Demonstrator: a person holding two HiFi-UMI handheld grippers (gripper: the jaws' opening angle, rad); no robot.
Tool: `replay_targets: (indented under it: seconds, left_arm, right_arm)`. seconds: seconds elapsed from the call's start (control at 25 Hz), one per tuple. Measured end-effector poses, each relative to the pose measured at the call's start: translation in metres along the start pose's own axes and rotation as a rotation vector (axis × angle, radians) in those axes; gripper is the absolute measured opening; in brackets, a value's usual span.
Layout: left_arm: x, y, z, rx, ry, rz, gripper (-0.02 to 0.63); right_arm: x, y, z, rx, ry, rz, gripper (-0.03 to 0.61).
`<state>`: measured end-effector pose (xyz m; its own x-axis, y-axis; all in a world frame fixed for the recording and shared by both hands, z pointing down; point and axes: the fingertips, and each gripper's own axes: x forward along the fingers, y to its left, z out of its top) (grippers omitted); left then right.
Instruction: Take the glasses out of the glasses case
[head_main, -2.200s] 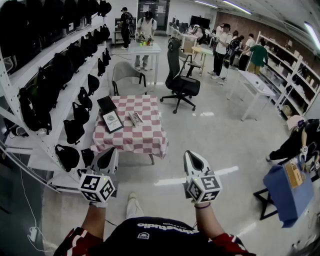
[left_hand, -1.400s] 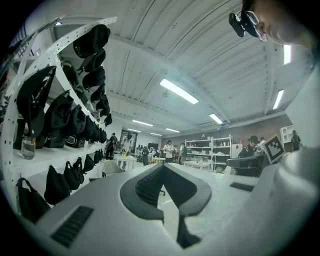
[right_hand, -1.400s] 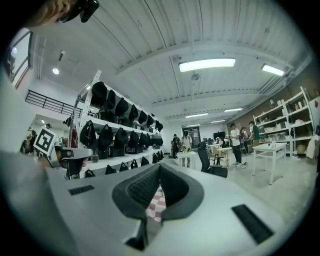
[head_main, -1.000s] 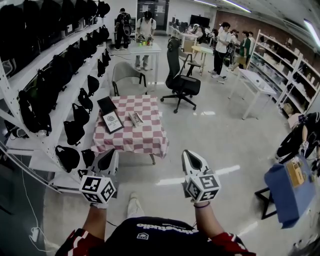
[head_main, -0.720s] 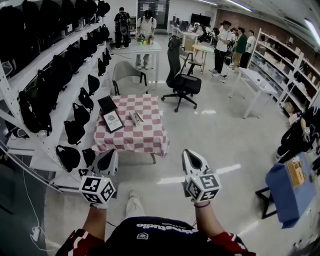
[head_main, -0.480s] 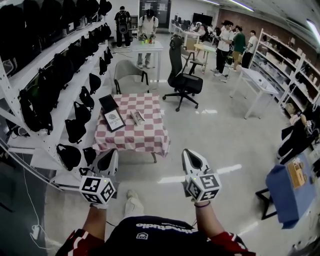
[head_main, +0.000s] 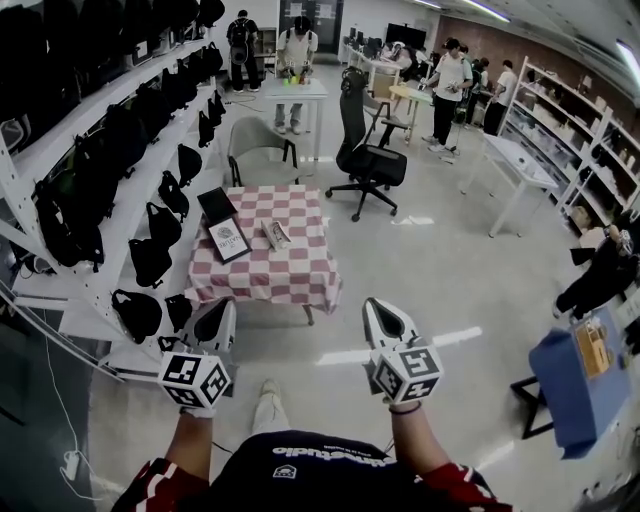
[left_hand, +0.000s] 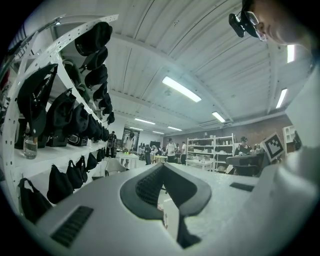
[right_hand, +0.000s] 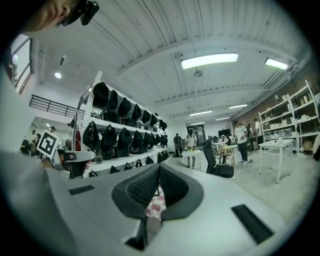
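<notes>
Our left gripper (head_main: 226, 306) and right gripper (head_main: 372, 305) are both closed tip to tip, with nothing between the jaws, well short of the checkered table (head_main: 290, 282). The glasses case (head_main: 273, 235) lies near the table's middle, too small for us to tell whether glasses are inside.

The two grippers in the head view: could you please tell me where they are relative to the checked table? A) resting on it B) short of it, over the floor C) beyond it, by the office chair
B: the left gripper and right gripper are over the floor, on the near side of the checked table.
</notes>
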<state>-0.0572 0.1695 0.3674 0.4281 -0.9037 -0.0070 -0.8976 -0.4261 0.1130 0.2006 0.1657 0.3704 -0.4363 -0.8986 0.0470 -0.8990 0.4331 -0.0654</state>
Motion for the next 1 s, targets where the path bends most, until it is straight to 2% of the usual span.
replay_targets:
  seconds: [0.48, 1.0]
  left_arm:
    - [0.039, 0.026, -0.002, -0.027, -0.001, -0.016, 0.006]
    - [0.094, 0.073, 0.002, -0.045, -0.003, -0.012, 0.006]
  right_arm:
    - [0.037, -0.013, 0.002, -0.013, 0.026, -0.016, 0.002]
    - [0.111, -0.025, 0.008, -0.025, 0.045, -0.011, 0.002]
